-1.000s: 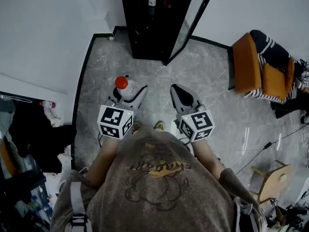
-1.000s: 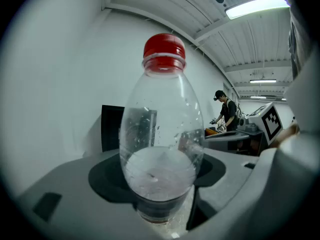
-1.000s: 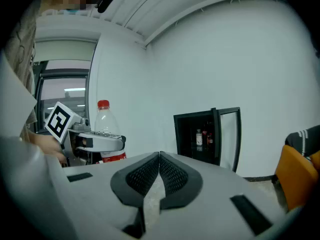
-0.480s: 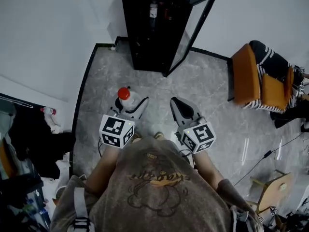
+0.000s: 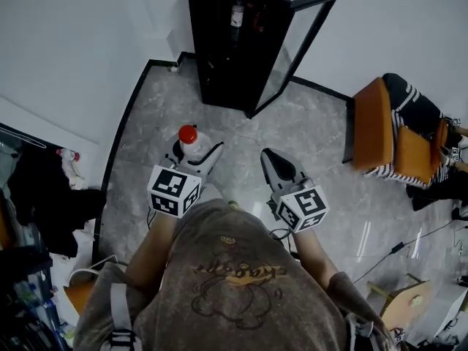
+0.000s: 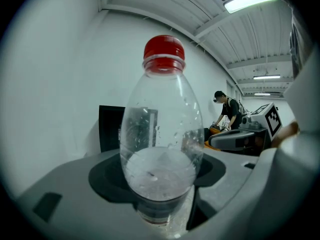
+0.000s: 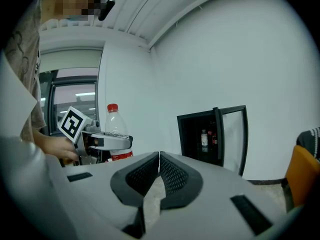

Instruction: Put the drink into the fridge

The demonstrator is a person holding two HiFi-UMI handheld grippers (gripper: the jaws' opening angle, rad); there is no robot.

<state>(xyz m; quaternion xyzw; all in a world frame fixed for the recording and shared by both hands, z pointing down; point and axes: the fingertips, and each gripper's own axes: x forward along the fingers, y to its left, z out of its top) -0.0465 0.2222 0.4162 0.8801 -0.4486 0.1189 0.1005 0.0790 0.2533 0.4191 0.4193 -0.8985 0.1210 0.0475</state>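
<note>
A clear drink bottle (image 6: 161, 134) with a red cap (image 5: 188, 133) stands upright between the jaws of my left gripper (image 5: 194, 154), which is shut on its lower body. The same bottle (image 7: 114, 129) shows at the left of the right gripper view. My right gripper (image 5: 272, 164) is shut, its pads meeting with nothing between them (image 7: 159, 171). The black fridge (image 5: 238, 42) stands ahead against the white wall, its glass door (image 5: 296, 46) swung open to the right. A bottle (image 5: 235, 13) stands on an upper shelf inside.
An orange chair (image 5: 398, 134) with a striped cloth sits at the right. Dark shelving and clutter (image 5: 36, 210) fill the left side beyond a low wall. Cables (image 5: 409, 236) lie on the grey marble floor (image 5: 314, 130) at the lower right. A person (image 6: 227, 111) stands far off in the left gripper view.
The fridge has come more fully into the head view, its top now visible. Both grippers keep their places in front of me, the bottle still held in the left one.
</note>
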